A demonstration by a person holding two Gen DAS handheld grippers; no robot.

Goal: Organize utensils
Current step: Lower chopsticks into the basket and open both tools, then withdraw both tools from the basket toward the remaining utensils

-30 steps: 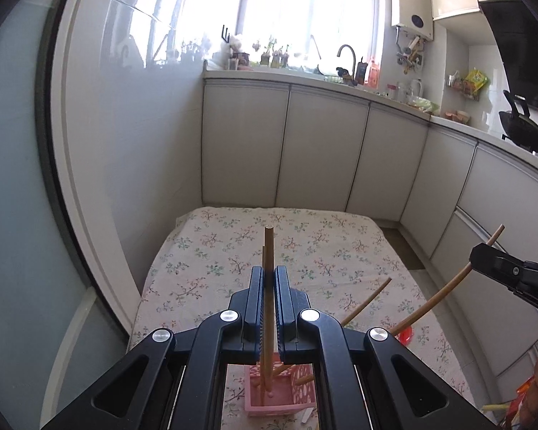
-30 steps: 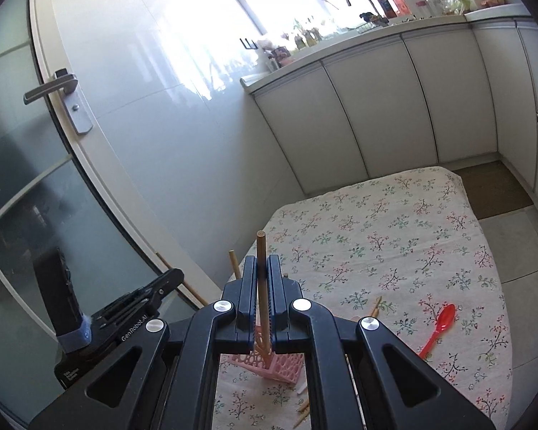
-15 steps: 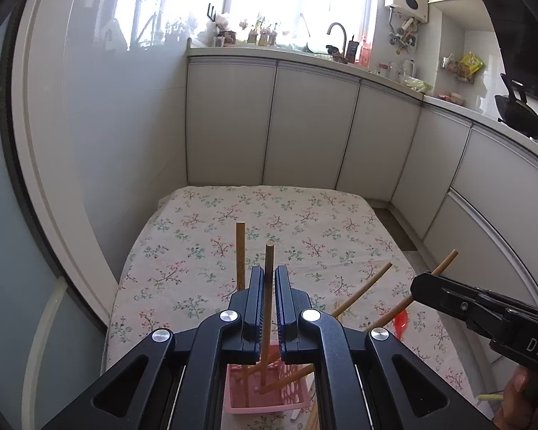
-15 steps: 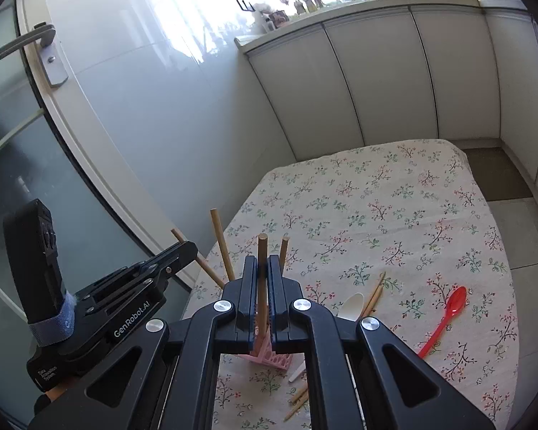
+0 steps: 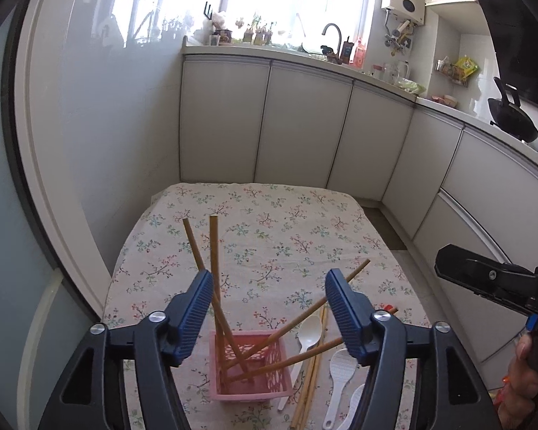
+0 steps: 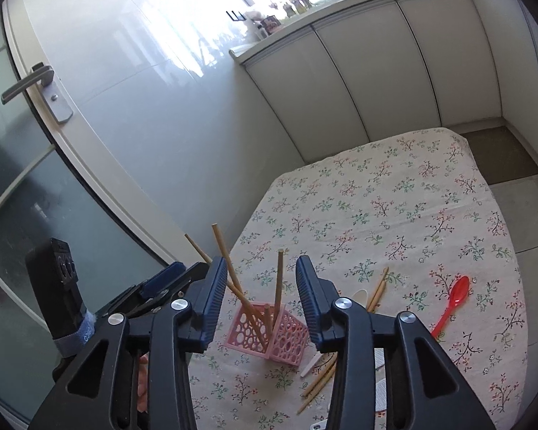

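2 grippers tilt downward over the pink basket near the worktop's near edge. Left gripper and right gripper have just been opening, released, chopsticks standing loose between their jaws.

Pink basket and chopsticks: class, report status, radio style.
Left gripper and right gripper just opened, nothing held. Four chopsticks lean in pink basket. More chopsticks, white spoon, red spoon remain on tablecloth.

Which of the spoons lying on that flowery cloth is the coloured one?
The red spoon, lying alone off to the right of the pink basket. The spoon beside the basket is white and lies among loose chopsticks.
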